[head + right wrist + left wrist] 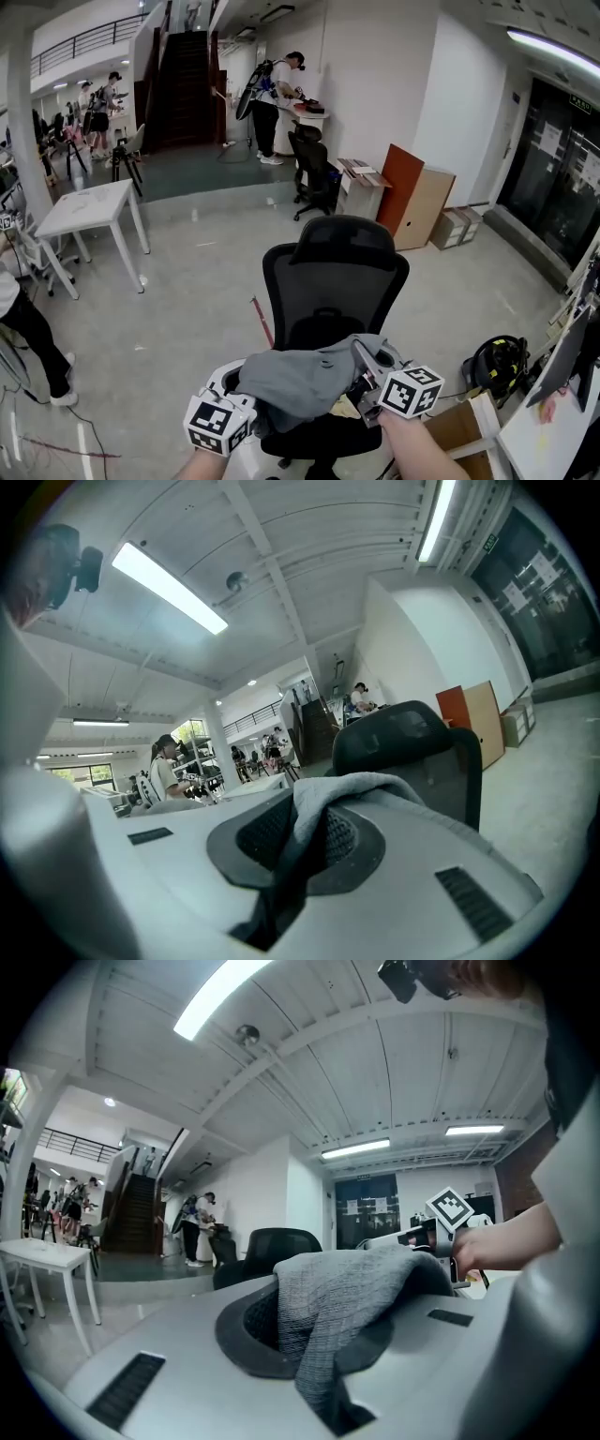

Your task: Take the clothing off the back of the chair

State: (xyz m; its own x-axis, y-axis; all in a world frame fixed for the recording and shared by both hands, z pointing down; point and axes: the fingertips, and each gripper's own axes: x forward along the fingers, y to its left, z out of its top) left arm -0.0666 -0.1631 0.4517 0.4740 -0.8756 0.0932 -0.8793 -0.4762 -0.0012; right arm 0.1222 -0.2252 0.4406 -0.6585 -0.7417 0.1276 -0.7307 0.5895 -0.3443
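A black mesh office chair (333, 277) stands in front of me, its back bare. A grey garment (300, 380) is stretched between my two grippers on my side of the chair back, over the seat. My left gripper (246, 398) is shut on the garment's left end, and the cloth (342, 1302) bunches over that gripper's (319, 1340) dark pad. My right gripper (367, 380) is shut on the right end, where the grey cloth (347, 794) is folded into its (300, 846) jaws. The chair (412, 747) rises just behind it.
A white table (89, 208) stands at the left, with a person's legs (33, 342) nearer. Another black chair (314, 173), leaning boards (412, 202) and boxes (455, 227) line the far wall. A black bag (497, 366) lies at the right by a desk edge (548, 427). People stand near the stairs (183, 84).
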